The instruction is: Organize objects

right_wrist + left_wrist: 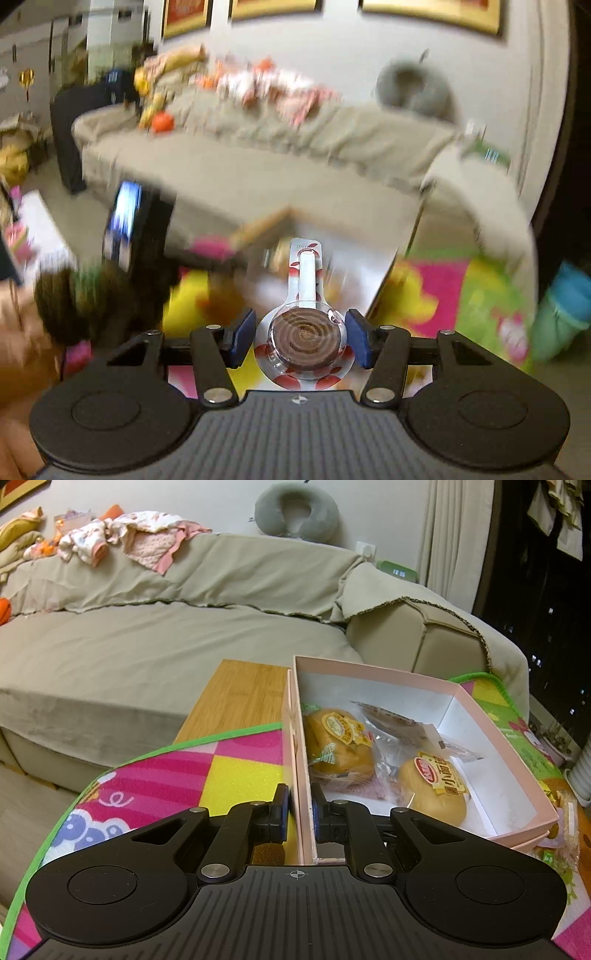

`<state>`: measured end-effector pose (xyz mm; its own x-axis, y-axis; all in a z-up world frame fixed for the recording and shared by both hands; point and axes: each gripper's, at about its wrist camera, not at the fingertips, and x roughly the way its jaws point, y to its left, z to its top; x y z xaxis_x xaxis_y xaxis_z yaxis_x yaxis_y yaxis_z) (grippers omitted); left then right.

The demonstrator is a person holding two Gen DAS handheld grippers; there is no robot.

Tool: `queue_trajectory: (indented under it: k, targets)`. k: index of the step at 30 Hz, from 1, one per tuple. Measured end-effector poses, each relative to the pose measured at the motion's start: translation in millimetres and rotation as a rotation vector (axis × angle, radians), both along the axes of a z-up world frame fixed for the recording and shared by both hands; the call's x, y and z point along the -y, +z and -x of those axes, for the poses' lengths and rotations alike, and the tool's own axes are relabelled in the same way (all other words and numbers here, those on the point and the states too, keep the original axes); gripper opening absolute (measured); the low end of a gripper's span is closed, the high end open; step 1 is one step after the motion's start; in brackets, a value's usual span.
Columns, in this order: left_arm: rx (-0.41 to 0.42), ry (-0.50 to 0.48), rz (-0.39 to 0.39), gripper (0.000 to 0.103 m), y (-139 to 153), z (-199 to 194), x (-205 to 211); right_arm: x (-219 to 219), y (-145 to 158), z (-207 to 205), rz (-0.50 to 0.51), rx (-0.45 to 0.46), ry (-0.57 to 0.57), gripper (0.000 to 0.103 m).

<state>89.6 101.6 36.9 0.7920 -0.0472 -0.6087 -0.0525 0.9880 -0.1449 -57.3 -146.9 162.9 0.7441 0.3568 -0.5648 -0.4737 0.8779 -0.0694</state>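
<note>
Your left gripper (297,812) is matte black, with a ribbed grey top plate marked by a small white crosshair, round discs at each side, silver screw heads on the angled linkage arms, and blue pads on its fingers. Your right gripper (301,338) has the same build and blue pads (243,334).

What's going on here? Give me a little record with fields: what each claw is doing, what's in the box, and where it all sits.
Left claw: shut on the near wall of the pink box
Right claw: holds a wrapped chocolate swirl lollipop, stick pointing forward
Box contents: two wrapped buns, other clear packets
Surface: colourful play mat
Background: beige sofa, grey neck pillow
Right view: motion-blurred
</note>
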Motion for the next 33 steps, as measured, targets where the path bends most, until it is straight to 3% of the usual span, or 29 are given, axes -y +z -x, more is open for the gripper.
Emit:
queue_trajectory:
  k: [6,11,15,18,25,33]
  targets:
    - [0.000,-0.001,-0.001,0.014,-0.2,0.1,-0.2,-1.3,54.4,-36.2,-0.099,0.149,-0.078,0.053]
    - [-0.001,-0.005,-0.003,0.014,-1.3,0.0,-0.3,-7.3,57.8,-82.6,-0.194,0.132,-0.143,0.053]
    - [-0.002,-0.006,-0.004,0.014,-1.3,-0.2,-0.3,-10.1,39.4,-117.5,-0.211,0.089,-0.217,0.055]
    - [-0.001,-0.010,-0.003,0.014,-1.4,-0.8,-0.5,-0.5,21.9,-121.9,-0.243,0.036,-0.234,0.062]
    - [0.000,-0.008,-0.002,0.014,-0.7,-0.9,0.1,36.3,-9.9,-101.5,-0.233,-0.003,-0.314,0.072]
    - [-0.001,-0.008,-0.003,0.014,-0.6,-0.7,0.3,71.4,-62.5,-71.9,-0.127,-0.066,-0.409,0.077]
